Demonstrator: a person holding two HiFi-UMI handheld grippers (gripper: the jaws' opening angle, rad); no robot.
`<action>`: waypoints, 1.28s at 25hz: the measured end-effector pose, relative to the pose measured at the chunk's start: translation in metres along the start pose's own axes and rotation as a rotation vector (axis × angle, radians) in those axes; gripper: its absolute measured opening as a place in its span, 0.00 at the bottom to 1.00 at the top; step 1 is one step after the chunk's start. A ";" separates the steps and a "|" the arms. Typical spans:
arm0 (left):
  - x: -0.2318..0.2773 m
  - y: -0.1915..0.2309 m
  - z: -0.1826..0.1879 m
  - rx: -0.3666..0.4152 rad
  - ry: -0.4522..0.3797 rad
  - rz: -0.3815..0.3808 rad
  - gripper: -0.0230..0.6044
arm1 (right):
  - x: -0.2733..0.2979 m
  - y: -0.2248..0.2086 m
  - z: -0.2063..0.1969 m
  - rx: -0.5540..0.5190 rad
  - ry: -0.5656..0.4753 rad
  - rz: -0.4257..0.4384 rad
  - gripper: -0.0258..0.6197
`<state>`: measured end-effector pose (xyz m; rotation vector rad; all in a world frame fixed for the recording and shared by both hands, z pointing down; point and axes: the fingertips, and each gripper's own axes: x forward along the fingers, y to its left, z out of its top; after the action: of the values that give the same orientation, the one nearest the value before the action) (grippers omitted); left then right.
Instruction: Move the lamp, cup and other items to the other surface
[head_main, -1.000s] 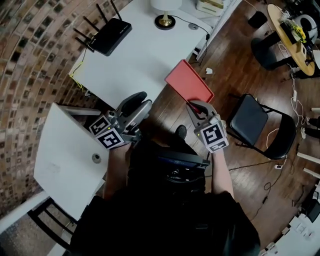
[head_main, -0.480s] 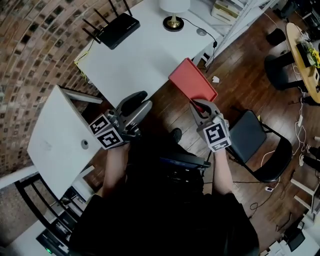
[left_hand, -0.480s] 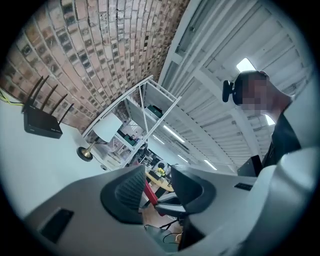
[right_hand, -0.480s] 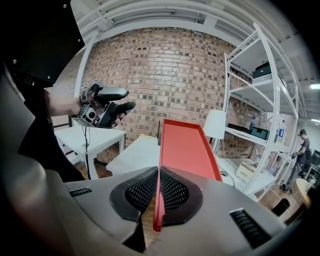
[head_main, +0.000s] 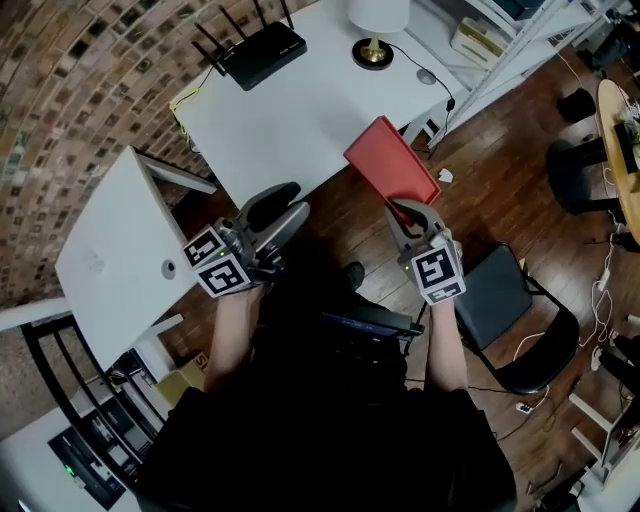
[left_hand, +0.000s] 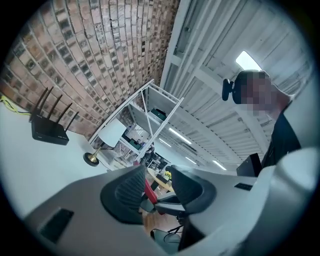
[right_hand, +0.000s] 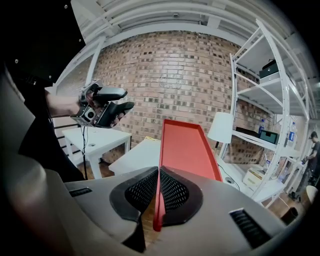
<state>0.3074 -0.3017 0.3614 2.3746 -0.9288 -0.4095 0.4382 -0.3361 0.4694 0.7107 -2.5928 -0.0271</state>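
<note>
My right gripper (head_main: 404, 213) is shut on the near edge of a red tray (head_main: 392, 160), which hangs tilted over the floor by the big white table's (head_main: 300, 120) front edge. In the right gripper view the tray (right_hand: 186, 145) runs away from the shut pads of that gripper (right_hand: 158, 192). My left gripper (head_main: 281, 212) is held out level to the left, open, with nothing between its fingers. A white-shaded lamp (head_main: 378, 22) with a brass base stands at the table's far end; in the left gripper view this lamp (left_hand: 111, 134) stands beyond my left gripper (left_hand: 157, 192).
A black router (head_main: 262, 55) with antennas lies on the big table. A smaller white table (head_main: 120, 250) stands at the left by the brick wall. A black chair (head_main: 512, 310) is to my right, with white shelving (head_main: 500, 35) beyond and a round wooden table (head_main: 622, 135) at the right edge.
The head view has swung, so both tables sit further right and up in the picture. The tray has shifted a little left along the big table's edge. Both grippers keep their states.
</note>
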 end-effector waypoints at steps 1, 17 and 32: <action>-0.001 0.002 0.002 0.001 -0.004 0.004 0.29 | 0.004 -0.001 0.002 -0.002 0.000 0.006 0.07; 0.011 0.105 0.064 -0.053 -0.067 -0.034 0.29 | 0.109 -0.043 0.018 -0.049 0.122 0.014 0.07; -0.016 0.189 0.117 -0.079 -0.100 -0.044 0.29 | 0.212 -0.058 0.055 -0.066 0.158 0.023 0.07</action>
<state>0.1425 -0.4500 0.3810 2.3242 -0.8895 -0.5755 0.2798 -0.4959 0.5006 0.6332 -2.4368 -0.0474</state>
